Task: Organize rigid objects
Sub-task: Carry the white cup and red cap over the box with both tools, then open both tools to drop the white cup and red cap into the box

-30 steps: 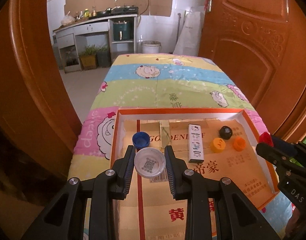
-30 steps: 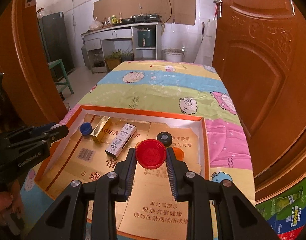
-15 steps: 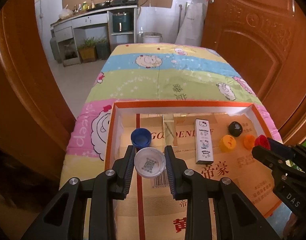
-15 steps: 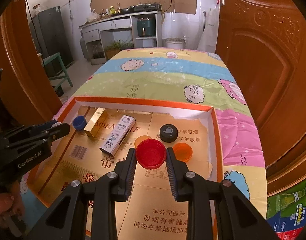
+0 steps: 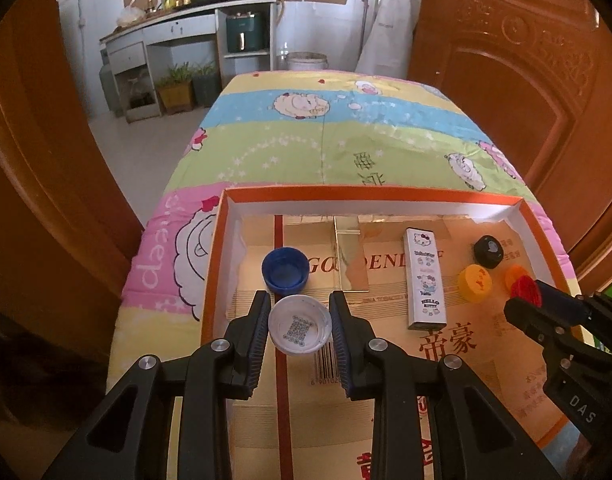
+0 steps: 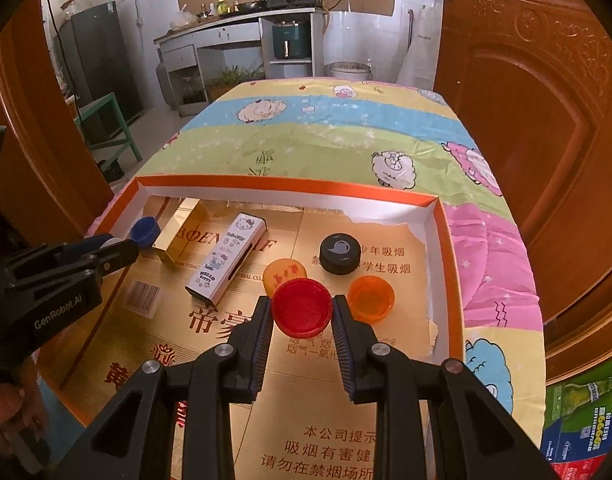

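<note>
My left gripper (image 5: pixel 299 326) is shut on a white bottle cap (image 5: pixel 299 325) with a QR code inside, low over the tray's left part, just in front of a blue cap (image 5: pixel 285 271). My right gripper (image 6: pixel 301 314) is shut on a red cap (image 6: pixel 301 307), low over the tray's right part, between a yellow cap (image 6: pixel 283 274) and an orange cap (image 6: pixel 370 298). A black cap (image 6: pixel 340 253), a Hello Kitty box (image 6: pixel 225 264) and a gold box (image 6: pixel 177 240) lie in the orange-rimmed cardboard tray (image 6: pixel 289 186).
The tray sits at the near end of a table under a cartoon cloth (image 5: pixel 338 140). Wooden doors (image 6: pixel 546 100) stand close on both sides. The right gripper shows at the left wrist view's right edge (image 5: pixel 526 300).
Both grippers have moved down and forward into the tray with their caps still held. The red cap now sits between the yellow and orange caps; the white cap is close to the blue one.
</note>
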Tool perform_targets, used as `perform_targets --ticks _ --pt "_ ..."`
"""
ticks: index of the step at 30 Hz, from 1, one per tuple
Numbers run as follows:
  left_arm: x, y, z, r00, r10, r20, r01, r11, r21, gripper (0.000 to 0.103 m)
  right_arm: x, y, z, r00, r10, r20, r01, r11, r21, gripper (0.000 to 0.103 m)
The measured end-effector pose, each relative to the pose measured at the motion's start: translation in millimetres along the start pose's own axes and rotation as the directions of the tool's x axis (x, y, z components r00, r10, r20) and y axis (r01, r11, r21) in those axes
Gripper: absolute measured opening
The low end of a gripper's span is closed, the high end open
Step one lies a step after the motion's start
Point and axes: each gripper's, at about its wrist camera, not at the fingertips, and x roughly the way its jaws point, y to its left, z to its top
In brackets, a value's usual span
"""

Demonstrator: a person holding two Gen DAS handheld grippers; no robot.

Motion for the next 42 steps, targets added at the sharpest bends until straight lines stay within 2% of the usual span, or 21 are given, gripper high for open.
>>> perform_targets --ticks 14,19,21,23,25,31,42 --pt "19.7 -3.0 -2.2 0.999 -0.001 -0.050 0.002 1.000 0.014 0.031 17.2 -0.4 -2.1 0.999 0.003 -0.052 -0.003 1.000 0.000 0.030" --pt "24.1 -3.9 -1.8 0.998 -0.006 -0.060 0.007 1.000 0.016 0.031 25.2 -0.7 -3.3 0.997 -0.018 -0.069 0.018 1.000 -0.006 0.030" --pt "24.6 -3.1 -1.7 0.998 -0.007 -0.058 0.008 1.000 0.014 0.033 25.0 0.2 -3.8 0.997 -0.026 -0.069 0.025 1.000 -0.013 0.031" --pt "25.0 -3.1 -1.7 0.998 -0.010 -0.060 0.011 1.000 0.011 0.041 24.6 0.3 -3.9 0.997 -0.026 -0.069 0.025 1.000 -0.010 0.032" --pt "24.4 -2.2 -2.2 0.998 -0.017 -0.060 0.017 1.000 0.002 0.044 23.2 0.2 -4.1 0.998 -0.020 -0.066 0.019 1.000 -0.003 0.038" --pt "16.6 -1.3 -6.0 0.998 -0.030 -0.048 0.030 1.000 0.002 0.045 17.7 -2.5 -4.9 0.998 -0.019 -0.053 0.020 1.000 0.007 0.040" --pt "-28.7 -9.5 -11.7 0.999 -0.018 0.044 0.016 1.000 0.027 0.045 -13.5 -2.7 -11.5 1.000 -0.015 -0.005 0.015 1.000 0.023 0.040"
